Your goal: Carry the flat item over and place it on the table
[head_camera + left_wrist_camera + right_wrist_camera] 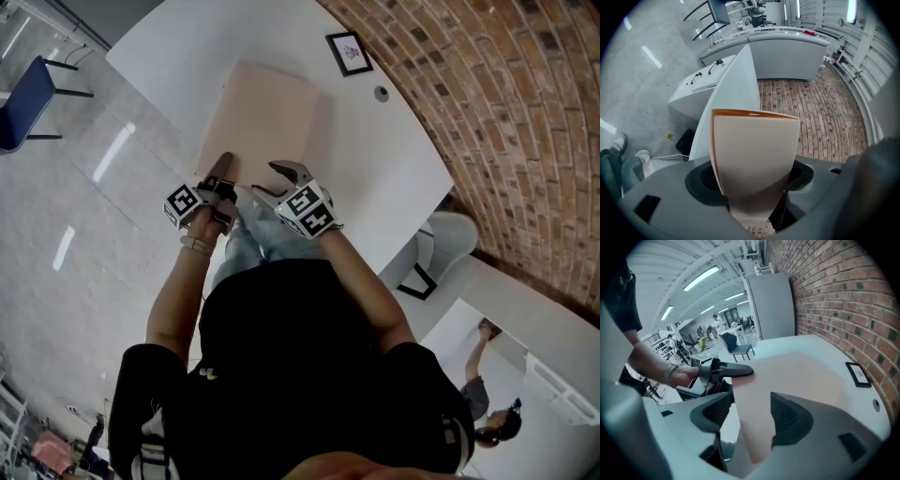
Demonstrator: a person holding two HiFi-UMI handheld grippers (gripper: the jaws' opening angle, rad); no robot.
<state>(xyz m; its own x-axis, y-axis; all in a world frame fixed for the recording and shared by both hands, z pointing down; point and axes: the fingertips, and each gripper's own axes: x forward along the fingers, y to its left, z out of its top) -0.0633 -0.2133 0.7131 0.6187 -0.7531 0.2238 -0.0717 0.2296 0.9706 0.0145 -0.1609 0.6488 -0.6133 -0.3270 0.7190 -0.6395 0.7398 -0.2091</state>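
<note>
A flat beige board lies on the white table, its near edge at the table's front. My left gripper is shut on the board's near left corner; in the left gripper view the board runs out from between the closed jaws of the left gripper. My right gripper stands open at the near edge. In the right gripper view the board passes between the right gripper's spread jaws, with a gap at each pad. The left gripper shows there too, on the board's corner.
A small black-framed card and a round grommet sit at the table's far side by the brick wall. A blue chair stands on the floor to the left, a white chair to the right.
</note>
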